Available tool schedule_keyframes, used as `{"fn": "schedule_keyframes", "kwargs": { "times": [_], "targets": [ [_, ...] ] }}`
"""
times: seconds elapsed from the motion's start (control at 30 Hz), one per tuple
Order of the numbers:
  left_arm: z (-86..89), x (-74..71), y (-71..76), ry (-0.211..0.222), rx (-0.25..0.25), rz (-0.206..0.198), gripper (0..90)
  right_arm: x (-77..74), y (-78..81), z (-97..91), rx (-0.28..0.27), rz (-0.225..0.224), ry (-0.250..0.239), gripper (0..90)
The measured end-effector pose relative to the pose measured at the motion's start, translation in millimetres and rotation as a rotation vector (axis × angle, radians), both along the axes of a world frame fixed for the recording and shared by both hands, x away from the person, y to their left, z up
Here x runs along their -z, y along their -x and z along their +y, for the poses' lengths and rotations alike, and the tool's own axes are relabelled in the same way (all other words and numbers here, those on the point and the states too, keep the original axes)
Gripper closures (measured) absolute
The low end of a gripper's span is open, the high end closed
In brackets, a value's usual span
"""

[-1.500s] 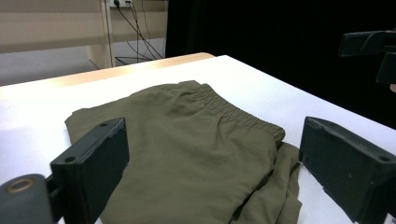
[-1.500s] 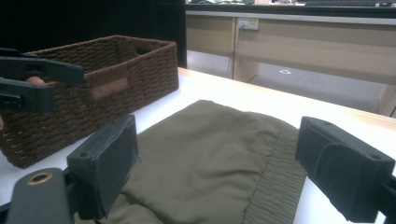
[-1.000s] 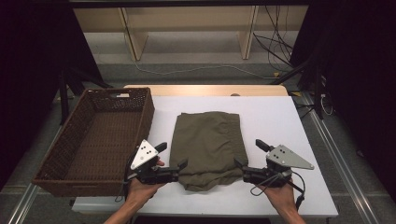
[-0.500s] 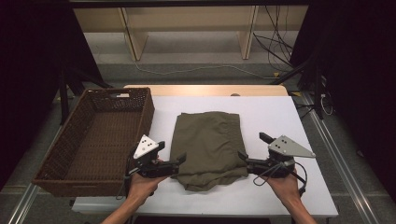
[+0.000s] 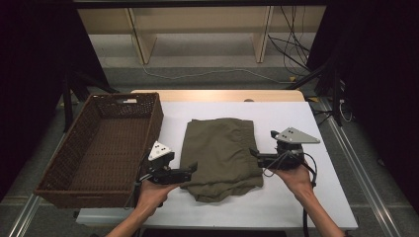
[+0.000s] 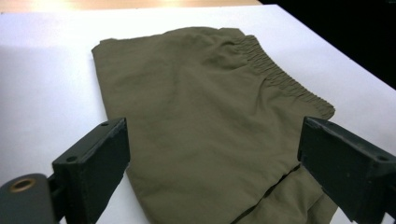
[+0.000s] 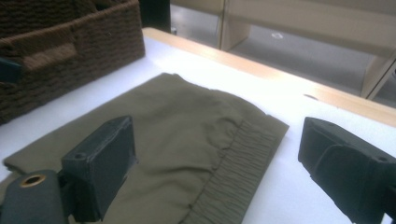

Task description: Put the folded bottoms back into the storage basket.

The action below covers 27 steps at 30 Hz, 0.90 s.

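Observation:
A folded olive-green garment (image 5: pixel 220 155) with an elastic waistband lies flat in the middle of the white table (image 5: pixel 296 118). My left gripper (image 5: pixel 183 166) sits at its near-left corner, held in a hand. In the left gripper view the jaws of that gripper (image 6: pixel 215 140) stand wide open, with the garment (image 6: pixel 187 93) spread between them. My right gripper (image 5: pixel 263 144) is at the garment's right edge, by the waistband. The right gripper (image 7: pixel 217 140) is open too, one jaw over the cloth (image 7: pixel 187 116) and the other over bare table.
A brown wicker basket (image 5: pixel 64 163) stands on the left side of the table, close to the garment, and the right gripper view has it (image 7: pixel 70 42) at the far left. Wooden shelf legs and cables lie on the floor beyond the table's wooden far edge (image 5: pixel 217 95).
My right gripper has moved away from the front edge, up along the garment's right side. The left gripper has shifted slightly forward. The garment has not moved.

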<state>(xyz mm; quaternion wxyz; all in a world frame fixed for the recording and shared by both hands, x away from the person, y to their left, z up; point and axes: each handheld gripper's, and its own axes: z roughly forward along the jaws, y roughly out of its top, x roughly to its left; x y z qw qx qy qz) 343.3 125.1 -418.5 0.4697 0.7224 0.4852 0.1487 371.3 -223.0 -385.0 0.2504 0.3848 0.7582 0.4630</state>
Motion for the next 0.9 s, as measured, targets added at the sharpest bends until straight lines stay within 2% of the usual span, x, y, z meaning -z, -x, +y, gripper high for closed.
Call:
{"fn": "schedule_keyframes", "kwargs": {
  "times": [0.1, 0.2, 0.23, 0.47, 0.6, 0.77, 0.83, 0.9],
  "targets": [
    [1.6, 1.2, -0.8, -0.007, -0.010, 0.028, 9.5, 1.7, -10.2, -0.4, 0.005, 0.022, 0.012, 11.9],
    [2.9, 4.8, -0.4, -0.026, -0.020, 0.038, 9.7, 2.9, -17.1, -0.4, 0.009, 0.048, 0.023, 12.0],
    [3.7, 6.4, -1.5, -0.007, -0.030, 0.053, 9.8, 4.3, -23.7, -0.3, 0.024, 0.074, 0.037, 12.4],
    [1.1, 11.5, -2.7, -0.020, -0.032, 0.067, 10.4, 15.1, -41.1, 0.2, 0.059, 0.118, 0.082, 13.3],
    [-0.8, 14.2, -5.4, -0.027, -0.025, 0.086, 10.3, 20.3, -51.8, -1.1, 0.069, 0.146, 0.068, 13.3],
    [0.9, 19.4, -10.6, -0.010, -0.033, 0.154, 10.6, 25.8, -63.0, -3.2, 0.085, 0.173, 0.069, 13.4],
    [1.8, 21.7, -12.1, -0.015, -0.042, 0.181, 10.8, 28.9, -69.8, -3.9, 0.088, 0.204, 0.066, 13.4],
    [2.1, 22.0, -12.6, -0.013, -0.044, 0.189, 11.0, 29.7, -72.1, -4.0, 0.088, 0.217, 0.064, 13.4]
  ]
}}
